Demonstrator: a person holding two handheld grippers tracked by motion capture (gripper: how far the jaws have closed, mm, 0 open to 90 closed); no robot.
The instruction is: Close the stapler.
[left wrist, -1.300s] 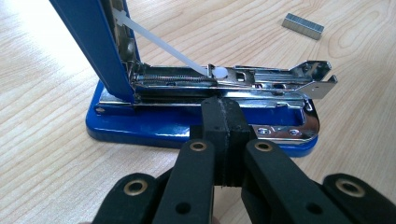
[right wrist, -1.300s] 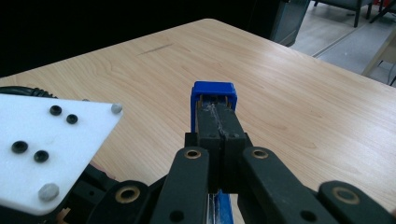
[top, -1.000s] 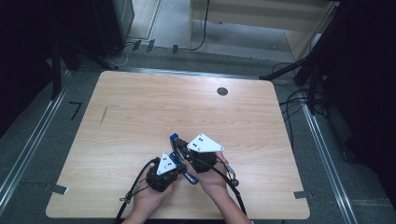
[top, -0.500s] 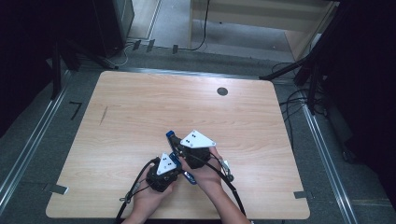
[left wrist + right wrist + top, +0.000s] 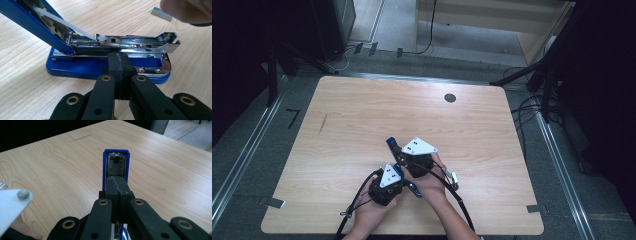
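Blue stapler (image 5: 107, 62), lid raised, on wooden bench (image 5: 362, 120). Left gripper (image 5: 119, 66) closed, against stapler's side; right gripper (image 5: 116, 185) closed under lid. Staple strip (image 5: 161, 13) lies beyond.

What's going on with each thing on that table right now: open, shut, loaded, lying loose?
Blue stapler: base flat on the table, lid swung open, metal staple channel exposed.
Strip of staples: lying loose on the table beside the stapler.
Left hand-held gripper: jaws shut, tip at the stapler's side.
Right hand-held gripper: jaws shut, against the raised lid.
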